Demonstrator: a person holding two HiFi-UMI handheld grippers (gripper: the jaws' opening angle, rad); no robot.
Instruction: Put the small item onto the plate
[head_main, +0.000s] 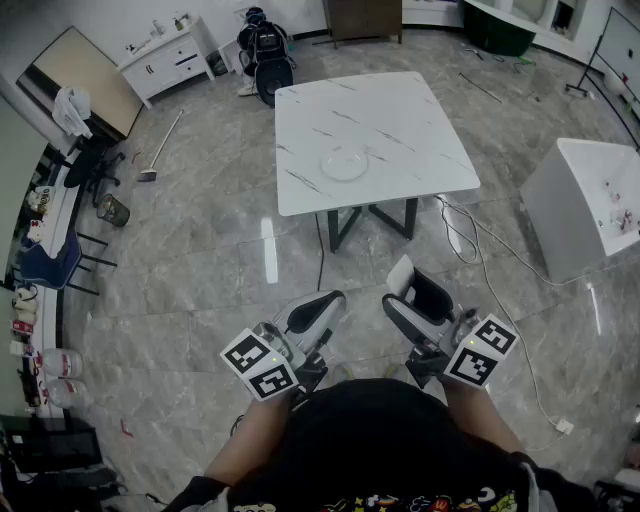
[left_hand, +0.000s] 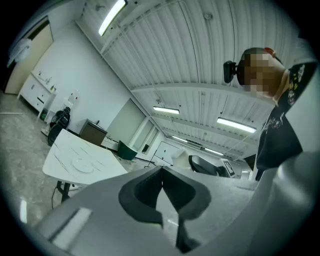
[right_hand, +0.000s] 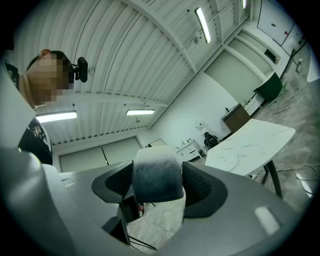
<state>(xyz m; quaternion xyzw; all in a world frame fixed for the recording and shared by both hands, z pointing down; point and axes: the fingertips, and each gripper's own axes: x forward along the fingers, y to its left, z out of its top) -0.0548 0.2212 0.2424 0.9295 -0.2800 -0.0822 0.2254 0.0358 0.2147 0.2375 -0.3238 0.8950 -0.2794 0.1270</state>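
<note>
Pale, rounded small item (right_hand: 157, 174) between jaws

I'm looking at an open lab-like workroom: marble bench (head_main: 400, 110) at upper centre, white cabinet (head_main: 170, 58) upper left, cables (head_main: 470, 232) trailing across tiled floor (head_main: 200, 250).

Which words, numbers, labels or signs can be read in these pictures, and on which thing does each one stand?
No text can be read in any view.
Black-and-white marker cubes, left and right: square code patterns only, no letters or numbers.
Colourful print on the person's black shirt: too small and cut off to read.
</note>
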